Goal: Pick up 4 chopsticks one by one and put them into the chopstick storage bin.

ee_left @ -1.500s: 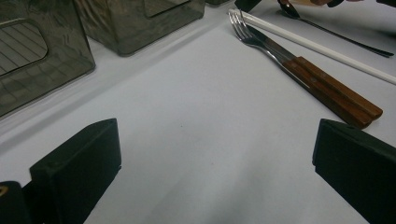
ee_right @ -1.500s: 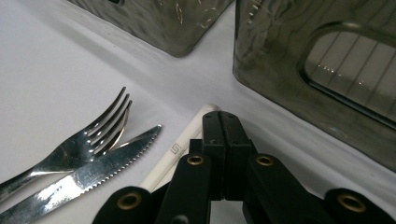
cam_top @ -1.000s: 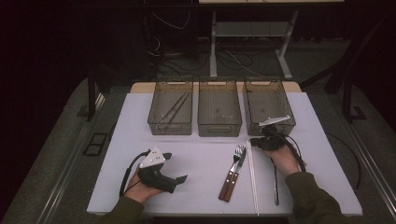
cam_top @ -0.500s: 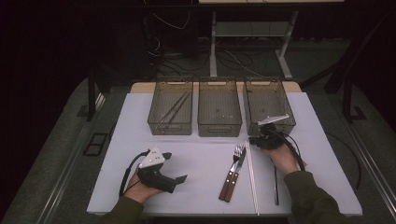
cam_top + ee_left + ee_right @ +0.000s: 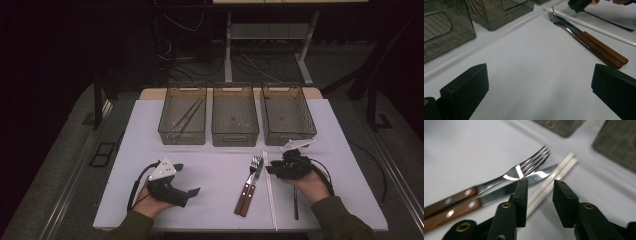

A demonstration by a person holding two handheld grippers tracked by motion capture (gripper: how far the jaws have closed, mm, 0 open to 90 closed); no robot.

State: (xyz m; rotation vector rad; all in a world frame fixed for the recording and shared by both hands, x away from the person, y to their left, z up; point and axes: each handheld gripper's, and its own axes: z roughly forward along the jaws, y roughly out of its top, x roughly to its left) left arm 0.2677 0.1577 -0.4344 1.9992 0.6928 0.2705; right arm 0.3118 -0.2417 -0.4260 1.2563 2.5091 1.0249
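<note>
A white table (image 5: 220, 165) stands in a dark room, grey floor around it and loose cables and a metal desk frame (image 5: 265, 30) behind. Three smoked-plastic bins sit in a row along its far edge; the middle bin (image 5: 235, 116) serves as the landmark here. The bin to its left (image 5: 183, 116) holds thin dark sticks, the bin to its right (image 5: 288, 112) looks bare inside. No brand, label or writing can be read anywhere.

In front of the middle bin, slightly to its right, lie a wooden-handled fork (image 5: 499, 180) and a wooden-handled knife (image 5: 506, 191) side by side, touching. Just right of them lie the white chopsticks (image 5: 549, 185) (a pair, running from near the bins towards the person). The right gripper (image 5: 537, 195) hangs over those chopsticks, its jaws partly apart, having just been opening, with the sticks below the gap and no pad pressing on them. A dark slender utensil (image 5: 295, 200) lies beneath the right hand.

Well to the front left of the middle bin, the left gripper (image 5: 536, 87) rests in the person's hand, jaws spread wide over bare tabletop, holding nothing.
</note>
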